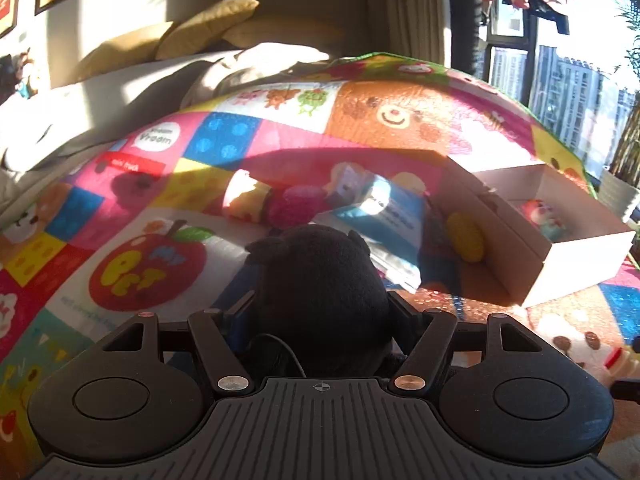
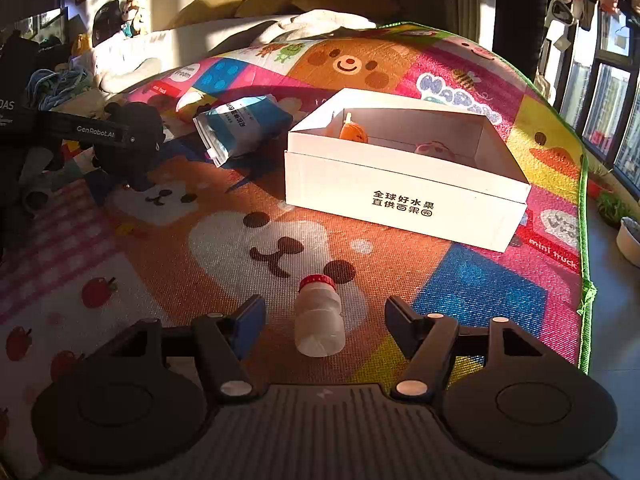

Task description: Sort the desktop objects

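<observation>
Clamping a black plush toy (image 1: 320, 300) at lower centre of its view, the left gripper (image 1: 320, 312) has both fingers against the toy's sides. Jaws apart, the right gripper (image 2: 325, 320) straddles a small red-capped bottle (image 2: 319, 320) lying untouched on the play mat (image 2: 480, 300). Beyond, upper right of centre, sits the white box (image 2: 400, 192), with a blue pouch (image 2: 244, 124) to its left.

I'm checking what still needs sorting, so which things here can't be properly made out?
- Left wrist view: black plush toy between the jaws hides the mat behind it; its face is unseen.
- Left wrist view: yellow object in shadow beside the white box; unidentifiable.
- Right wrist view: orange toy and pink toy half hidden by the box wall.
</observation>
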`<act>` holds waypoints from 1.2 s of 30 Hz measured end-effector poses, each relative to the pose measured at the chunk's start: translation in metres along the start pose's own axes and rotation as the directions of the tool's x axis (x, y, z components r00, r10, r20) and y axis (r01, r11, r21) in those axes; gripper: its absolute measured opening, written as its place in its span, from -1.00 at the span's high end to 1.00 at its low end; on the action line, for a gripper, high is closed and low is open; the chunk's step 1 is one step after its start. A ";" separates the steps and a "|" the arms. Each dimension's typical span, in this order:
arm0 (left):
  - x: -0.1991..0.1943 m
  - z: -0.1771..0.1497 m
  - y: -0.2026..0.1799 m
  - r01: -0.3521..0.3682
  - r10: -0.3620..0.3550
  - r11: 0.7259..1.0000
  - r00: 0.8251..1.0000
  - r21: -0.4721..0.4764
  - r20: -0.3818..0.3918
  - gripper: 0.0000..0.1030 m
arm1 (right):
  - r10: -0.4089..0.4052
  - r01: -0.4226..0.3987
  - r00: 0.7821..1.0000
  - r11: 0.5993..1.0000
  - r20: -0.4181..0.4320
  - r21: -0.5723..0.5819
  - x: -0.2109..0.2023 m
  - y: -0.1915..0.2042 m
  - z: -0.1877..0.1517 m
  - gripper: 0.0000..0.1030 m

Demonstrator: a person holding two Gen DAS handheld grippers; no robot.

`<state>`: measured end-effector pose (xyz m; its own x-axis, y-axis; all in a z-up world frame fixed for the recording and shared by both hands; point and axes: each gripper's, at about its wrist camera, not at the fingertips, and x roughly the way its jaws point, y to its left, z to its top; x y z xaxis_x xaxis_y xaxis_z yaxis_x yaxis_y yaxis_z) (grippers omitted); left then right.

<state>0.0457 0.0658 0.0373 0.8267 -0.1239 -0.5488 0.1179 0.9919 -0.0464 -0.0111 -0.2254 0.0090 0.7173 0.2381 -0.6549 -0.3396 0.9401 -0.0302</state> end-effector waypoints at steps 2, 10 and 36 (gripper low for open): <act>-0.017 -0.008 -0.017 0.085 -0.085 0.996 0.996 -0.004 -0.004 -0.40 | -0.003 0.004 1.000 1.000 -0.030 0.021 0.009 -0.004 0.004 0.05; -0.057 -0.034 -0.078 0.272 -0.267 0.958 0.962 0.094 -0.057 -0.41 | 0.026 -0.026 0.999 1.000 -0.034 0.009 -0.011 -0.004 0.002 0.51; 0.039 0.116 -0.140 0.288 -0.316 0.941 0.936 0.180 0.155 -0.92 | -0.068 -0.018 0.945 0.966 0.319 0.259 -0.031 -0.130 0.173 0.00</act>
<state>0.1250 -0.0814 0.1187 0.8215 -0.4340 -0.3698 0.4481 0.8925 -0.0518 0.1158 -0.3128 0.1640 0.8950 0.2391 -0.3765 -0.1833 0.9668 0.1782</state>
